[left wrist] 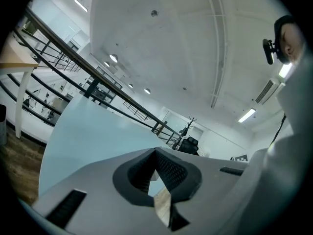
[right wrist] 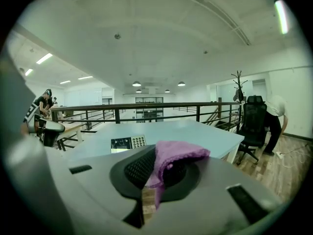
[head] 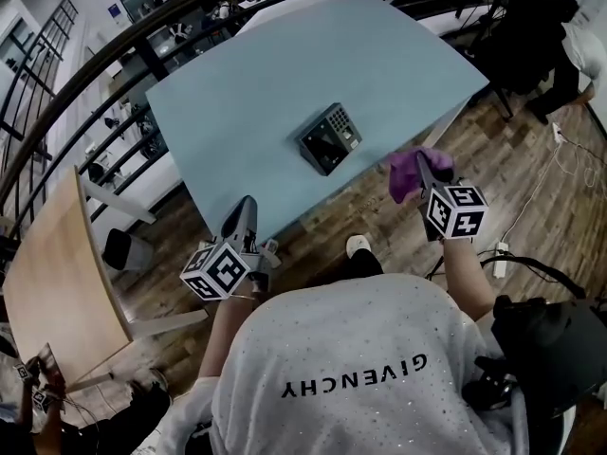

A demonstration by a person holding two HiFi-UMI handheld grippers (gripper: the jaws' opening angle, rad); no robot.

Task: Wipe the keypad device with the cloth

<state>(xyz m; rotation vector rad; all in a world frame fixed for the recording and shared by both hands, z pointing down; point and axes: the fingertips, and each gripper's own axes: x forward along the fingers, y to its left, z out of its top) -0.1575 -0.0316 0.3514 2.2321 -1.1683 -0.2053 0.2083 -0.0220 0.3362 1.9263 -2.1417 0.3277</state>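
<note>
Cloth (right wrist: 172, 154), purple and limp, is pinched in the right gripper (right wrist: 155, 173), whose jaws are closed on it with a loose fold bunched over the pads. It looks light and soft, so it will likely drag and crumple rather than push. The bunched part, not a trailing corner, should meet the surface. The keypad device (head: 329, 138) lies alone near the middle of the pale blue table (head: 247, 93), well apart from both grippers, which hang off the table's near edge above the wooden floor (head: 531, 173). It reads as a small rigid box with a dark screen beside a grid of buttons, probably light enough to skid on the smooth tabletop under a sideways wipe. The left gripper (head: 248, 205) has its jaws together with nothing between them. It could steady the device by its outer casing edge, keeping off the keys and screen.
</note>
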